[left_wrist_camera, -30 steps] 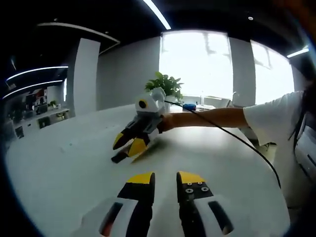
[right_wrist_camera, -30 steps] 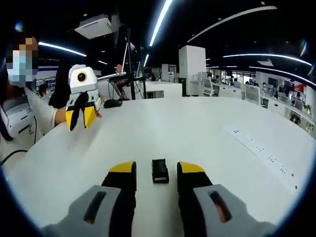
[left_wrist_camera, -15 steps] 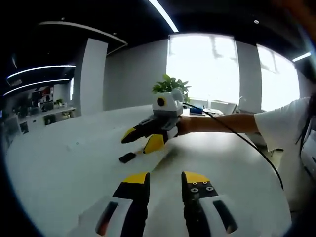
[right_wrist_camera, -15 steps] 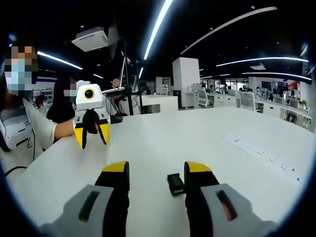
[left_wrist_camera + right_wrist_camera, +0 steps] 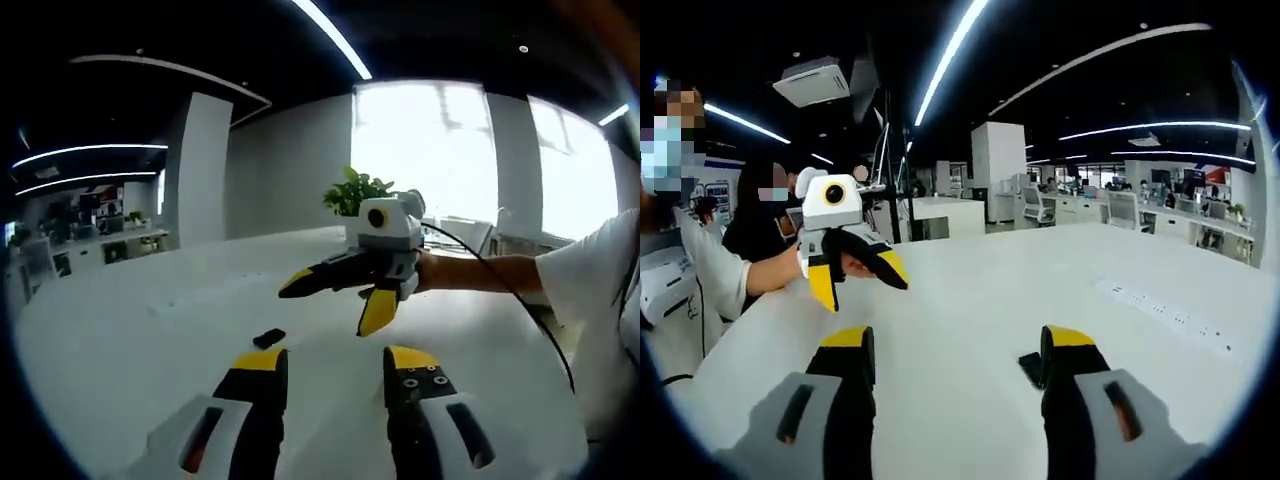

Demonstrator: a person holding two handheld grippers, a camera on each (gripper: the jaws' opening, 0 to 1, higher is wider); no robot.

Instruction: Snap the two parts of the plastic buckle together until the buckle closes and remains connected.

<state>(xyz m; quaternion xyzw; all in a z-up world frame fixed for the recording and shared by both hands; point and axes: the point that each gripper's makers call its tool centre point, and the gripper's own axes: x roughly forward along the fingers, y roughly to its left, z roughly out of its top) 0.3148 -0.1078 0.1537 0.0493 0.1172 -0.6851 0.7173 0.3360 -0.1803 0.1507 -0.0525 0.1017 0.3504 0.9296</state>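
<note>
Big white office table, two handheld grippers above it, one small buckle piece lying loose.

Left gripper view: white round table [image 5: 120, 330] runs back toward a bright window with a leafy green potted plant [image 5: 357, 190] in front of it. The left gripper [image 5: 335, 362], black jaws with yellow tips, is spread pretty wide with nothing between them. A small black plastic buckle piece [image 5: 268, 338] lies flat on the table just beyond the left jaw tip. The right gripper [image 5: 338, 298] comes in from the right, held up off the table with its jaws splayed wide and empty, a black cable trailing back along the person's arm. Right gripper view: same table, open-plan office behind. The right gripper's jaws stand wide apart, and the buckle piece sits on the table right against the inside of the right jaw, touching or nearly so, not clamped. The left gripper floats at the left, jaws open, gripping nothing.
</note>
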